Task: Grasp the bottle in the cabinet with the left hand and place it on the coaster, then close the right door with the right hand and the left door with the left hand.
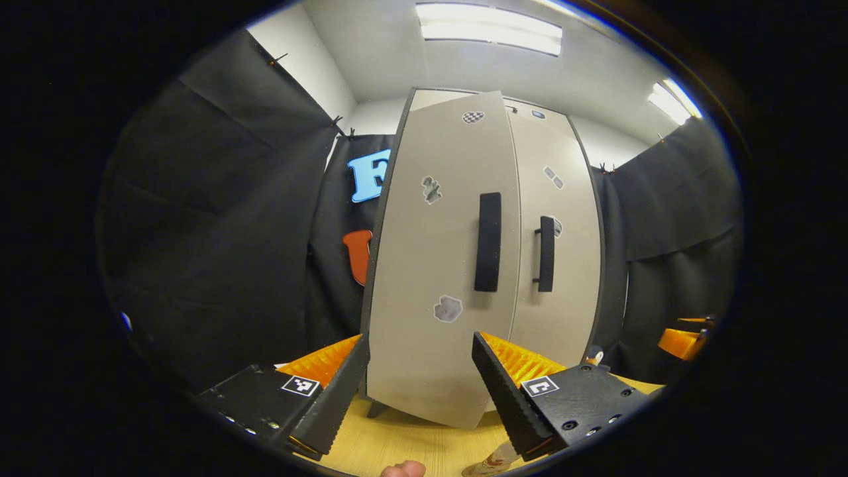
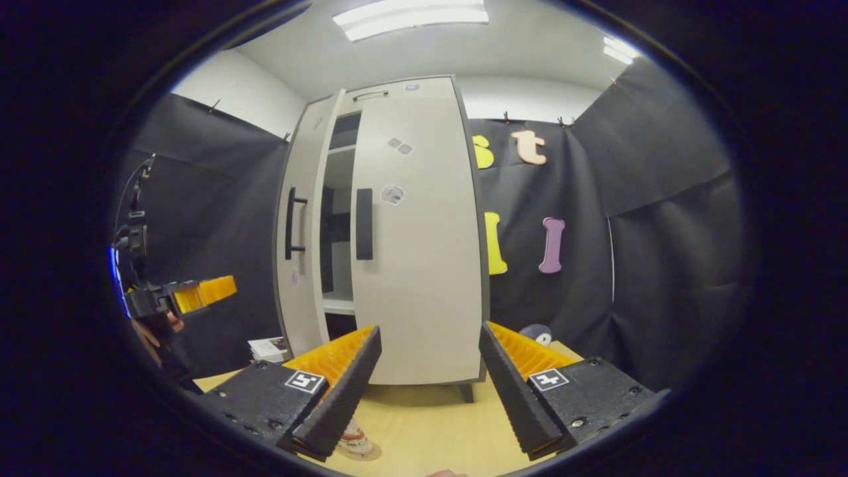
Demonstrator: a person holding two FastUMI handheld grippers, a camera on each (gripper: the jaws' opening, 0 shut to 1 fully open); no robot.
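While both doors are not yet fully shut, the bottle [image 2: 354, 440] stands outside the cabinet [image 2: 384, 232] on the wooden table [image 2: 430, 424] in front of it, seemingly on a pale round coaster [image 2: 366, 454]; the placing step therefore appears done. In the right gripper view the right door [image 2: 417, 232] is swung nearly closed and the left door [image 2: 301, 232] stands ajar, with a dark slot between them showing white shelves. What remains, by this reading, is pressing each door home.

The right gripper [image 2: 427, 377] hangs before the right door, jaws wide and holding nothing. The left gripper [image 1: 419, 381] faces the left door [image 1: 440, 265], jaws likewise wide and empty; it also appears left of the cabinet in the right gripper view.

The doors are flat, matt, pale grey panels with dark edging, small stickers and straight black bar handles [image 1: 488, 242]. The cabinet rests on short dark legs. The gripper fingers [image 2: 341, 391] are wedge-shaped with ridged inner faces.
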